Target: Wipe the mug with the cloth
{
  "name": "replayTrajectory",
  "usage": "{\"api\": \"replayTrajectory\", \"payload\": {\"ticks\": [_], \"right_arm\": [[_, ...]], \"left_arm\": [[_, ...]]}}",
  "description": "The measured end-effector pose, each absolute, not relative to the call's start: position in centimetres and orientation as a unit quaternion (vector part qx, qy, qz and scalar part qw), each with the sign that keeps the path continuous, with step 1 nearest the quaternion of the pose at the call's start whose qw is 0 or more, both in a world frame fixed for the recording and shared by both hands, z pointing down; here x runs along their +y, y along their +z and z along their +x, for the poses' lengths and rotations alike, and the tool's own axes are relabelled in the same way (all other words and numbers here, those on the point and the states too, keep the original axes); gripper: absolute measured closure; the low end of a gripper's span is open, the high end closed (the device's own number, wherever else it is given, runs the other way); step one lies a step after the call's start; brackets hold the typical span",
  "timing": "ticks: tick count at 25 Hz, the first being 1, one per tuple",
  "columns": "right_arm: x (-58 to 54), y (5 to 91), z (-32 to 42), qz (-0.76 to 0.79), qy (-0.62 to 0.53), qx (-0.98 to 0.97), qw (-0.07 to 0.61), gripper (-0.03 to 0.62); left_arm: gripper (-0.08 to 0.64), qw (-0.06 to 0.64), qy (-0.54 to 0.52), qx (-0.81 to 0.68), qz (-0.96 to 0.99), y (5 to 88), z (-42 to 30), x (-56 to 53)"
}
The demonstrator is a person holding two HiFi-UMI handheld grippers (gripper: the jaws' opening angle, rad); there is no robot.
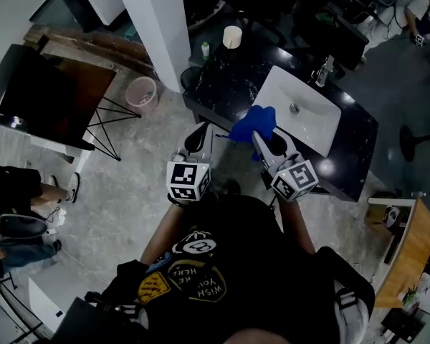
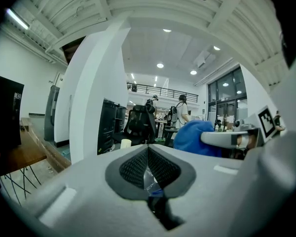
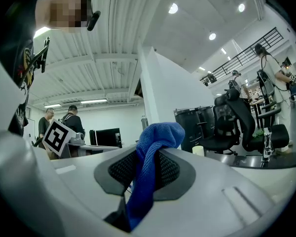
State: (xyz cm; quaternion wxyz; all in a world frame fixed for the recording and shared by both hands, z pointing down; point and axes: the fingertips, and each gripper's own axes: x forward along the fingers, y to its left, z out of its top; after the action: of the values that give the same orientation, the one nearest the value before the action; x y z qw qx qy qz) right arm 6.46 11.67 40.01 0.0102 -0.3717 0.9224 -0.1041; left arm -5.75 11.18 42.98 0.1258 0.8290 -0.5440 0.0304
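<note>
A cream mug (image 1: 232, 36) stands on the black counter (image 1: 229, 77), far ahead of both grippers; it also shows small in the left gripper view as the mug (image 2: 126, 143) and in the right gripper view as the mug (image 3: 198, 150). My right gripper (image 1: 261, 137) is shut on a blue cloth (image 1: 254, 124), which bunches above the jaws and hangs down between them, as the cloth (image 3: 150, 157) shows. My left gripper (image 1: 197, 137) is held beside it, short of the counter's edge, jaws together with nothing in them (image 2: 148, 158). The cloth (image 2: 197, 137) lies to its right.
A white sink (image 1: 312, 124) with a tap (image 1: 324, 70) is set in the counter at the right. A small bottle (image 1: 205, 49) stands near the mug. A white pillar (image 1: 158, 27), a pink bin (image 1: 141, 92) and a dark folding table (image 1: 50, 95) are at the left. Seated people's legs (image 1: 29, 192) show at the far left.
</note>
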Motion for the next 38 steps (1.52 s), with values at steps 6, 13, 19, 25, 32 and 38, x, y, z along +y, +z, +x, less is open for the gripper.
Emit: {"api": "replayTrajectory", "payload": {"ticks": [6,13,19,25,32,38], "right_arm": [[11.1,40.3,4.4,-0.371,-0.101,0.923,0.007,0.512],[10.7,40.7,2.2,-0.376,-0.108,0.92,0.012,0.511],[10.1,42.1,2.1,-0.398,-0.117,0.91,-0.003,0.511],[6.9,43.7,2.8,-0.403,-0.127,0.906,-0.014,0.511],[-2.1,45.4,4.0,-0.393,-0.14,0.909,-0.005,0.511],[-11.4,48.8,6.2,-0.376,-0.144,0.915,-0.033,0.511]], "left_arm": [[0.554,0.123,0.028,-0.544,0.829,42.9,-7.7,10.7],[0.554,0.127,0.026,-0.538,0.833,43.4,-9.9,10.2],[0.554,0.134,0.029,-0.522,0.842,44.3,-10.2,9.4],[0.554,0.141,0.039,-0.516,0.844,45.4,-9.4,6.4],[0.554,0.145,0.062,-0.527,0.835,47.0,-8.4,-1.9],[0.554,0.134,0.095,-0.532,0.83,48.9,-6.8,-11.7]]}}
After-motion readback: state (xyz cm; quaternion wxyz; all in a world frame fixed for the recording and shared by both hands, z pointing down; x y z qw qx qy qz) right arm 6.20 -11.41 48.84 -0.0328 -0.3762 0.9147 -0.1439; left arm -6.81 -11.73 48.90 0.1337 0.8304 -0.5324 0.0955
